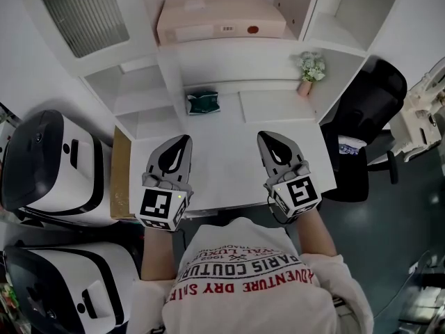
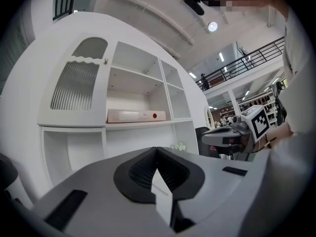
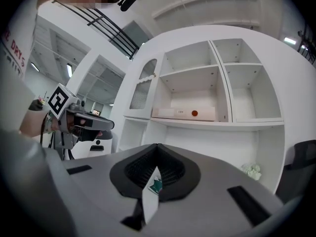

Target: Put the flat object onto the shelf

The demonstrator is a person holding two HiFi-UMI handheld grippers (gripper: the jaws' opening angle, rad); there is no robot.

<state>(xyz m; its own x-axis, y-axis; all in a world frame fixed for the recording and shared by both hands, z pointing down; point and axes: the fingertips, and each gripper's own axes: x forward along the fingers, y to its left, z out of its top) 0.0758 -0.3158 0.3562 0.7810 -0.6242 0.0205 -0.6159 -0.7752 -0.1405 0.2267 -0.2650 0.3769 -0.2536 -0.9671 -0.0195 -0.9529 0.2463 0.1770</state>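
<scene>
A flat pinkish box [image 1: 221,18] with a red dot lies on the white shelf [image 1: 229,44] above the desk. It also shows in the left gripper view [image 2: 136,115] and the right gripper view [image 3: 185,113]. A small green packet [image 1: 203,102] rests on the desk [image 1: 222,158] under the shelf, and it peeks through the right jaws [image 3: 156,185]. My left gripper [image 1: 186,139] and right gripper [image 1: 263,136] hover side by side over the desk's near half. Both are shut and empty, with tips meeting in the gripper views [image 2: 157,149] [image 3: 157,145].
A small flower pot [image 1: 311,72] stands at the desk's back right beside a white slab [image 1: 277,106]. A black office chair [image 1: 368,117] is at the right. Two white machines [image 1: 49,165] stand left. A ribbed-glass cabinet door [image 1: 83,12] is at top left.
</scene>
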